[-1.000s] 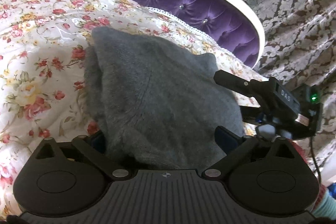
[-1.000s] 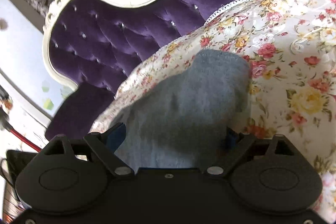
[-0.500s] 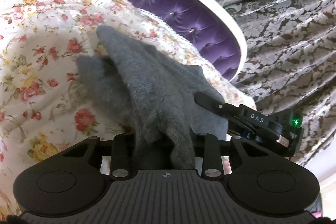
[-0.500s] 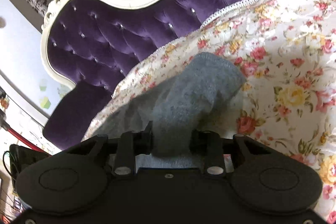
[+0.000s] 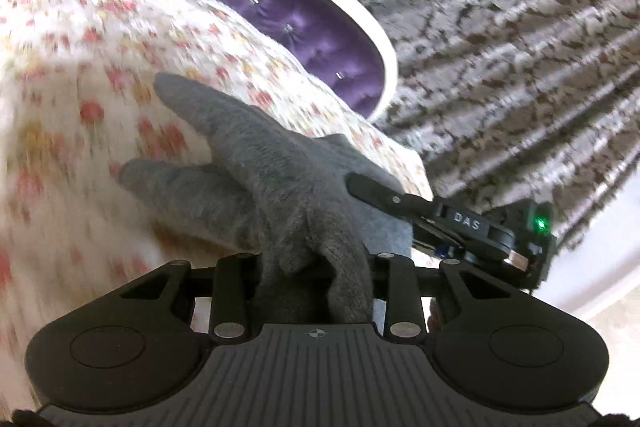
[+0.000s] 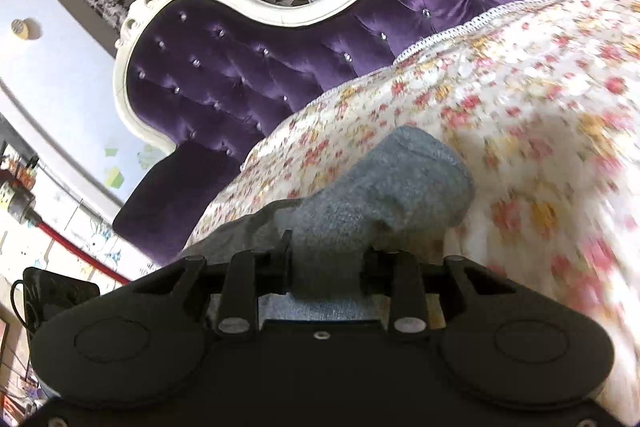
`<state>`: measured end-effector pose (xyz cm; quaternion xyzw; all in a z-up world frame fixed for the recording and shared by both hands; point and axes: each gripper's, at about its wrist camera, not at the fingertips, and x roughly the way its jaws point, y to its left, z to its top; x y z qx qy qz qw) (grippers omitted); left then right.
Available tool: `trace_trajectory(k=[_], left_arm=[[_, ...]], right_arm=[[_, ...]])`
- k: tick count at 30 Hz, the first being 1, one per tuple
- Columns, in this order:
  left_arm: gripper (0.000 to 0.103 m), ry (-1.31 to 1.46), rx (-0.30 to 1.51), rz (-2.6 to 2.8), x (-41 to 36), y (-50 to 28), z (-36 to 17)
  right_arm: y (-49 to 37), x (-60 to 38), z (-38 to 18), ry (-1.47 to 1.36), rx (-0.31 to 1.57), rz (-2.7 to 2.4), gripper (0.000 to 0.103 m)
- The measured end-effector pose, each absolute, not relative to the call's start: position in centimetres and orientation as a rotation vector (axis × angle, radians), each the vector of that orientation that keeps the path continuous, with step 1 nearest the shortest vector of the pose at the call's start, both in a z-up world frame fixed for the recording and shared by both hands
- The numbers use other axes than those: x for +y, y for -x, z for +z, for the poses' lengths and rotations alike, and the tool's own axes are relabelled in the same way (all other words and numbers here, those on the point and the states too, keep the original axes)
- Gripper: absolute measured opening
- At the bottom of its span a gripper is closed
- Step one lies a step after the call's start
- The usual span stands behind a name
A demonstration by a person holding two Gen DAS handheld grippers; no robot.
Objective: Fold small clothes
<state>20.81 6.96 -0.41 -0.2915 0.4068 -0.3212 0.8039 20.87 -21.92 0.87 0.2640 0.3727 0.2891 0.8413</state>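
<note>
A small grey fuzzy garment (image 5: 256,179) lies partly on a floral bedspread (image 5: 80,67). My left gripper (image 5: 316,267) is shut on one bunched edge of it and lifts it off the bed. My right gripper (image 6: 326,259) is shut on another edge of the same grey garment (image 6: 392,183), which stretches away toward the bed. The right gripper also shows in the left wrist view (image 5: 376,193), pinching the cloth at the right. The fingertips of both are hidden in the cloth.
A purple tufted headboard with a white frame (image 6: 280,59) stands behind the floral bedspread (image 6: 540,107). Patterned grey curtains (image 5: 500,27) hang beyond it. A wall and a red cable (image 6: 60,235) are at the left of the right wrist view.
Both grippers went from open around the garment's edge to shut on it, then rose and pulled back. The cloth is now gathered and lifted off the bed.
</note>
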Motion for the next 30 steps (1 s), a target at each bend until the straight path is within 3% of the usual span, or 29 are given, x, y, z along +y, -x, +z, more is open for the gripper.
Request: trace_trajectory(k=[8,10,13,19,26,30], left_arm=[[0.039,0.482,1.015,-0.652,4.9,-12.6,-4.1],[0.042,0.41,0.998,-0.593,5.2,-11.3,-5.3],[0.046,0.44,0.967,-0.541,6.6,-10.1,-6.3],[0.05,0.523,0.904,-0.516,8.4,-9.5,-6.4],[0.09,0.566,0.75,-0.454,9.9,-11.0,-4.2],[0.093,0.572,0.837,-0.453,9.1,-13.5,-5.8]], right_arm=[[-12.9,-25.4,-1.9,-0.461,0.861,0.558,0.047],[-11.9,-25.8,-3.6,-0.393,0.876,0.476,0.048],[-11.1,-26.9,-4.9,-0.398,0.858,0.416,0.059],[-9.8,-28.1,-5.6,-0.484,0.804,0.432,0.062],[-7.8,-28.3,-5.7,-0.494,0.788,0.476,0.066],[-6.8,-28.0,-5.6,-0.465,0.78,0.5,0.067]])
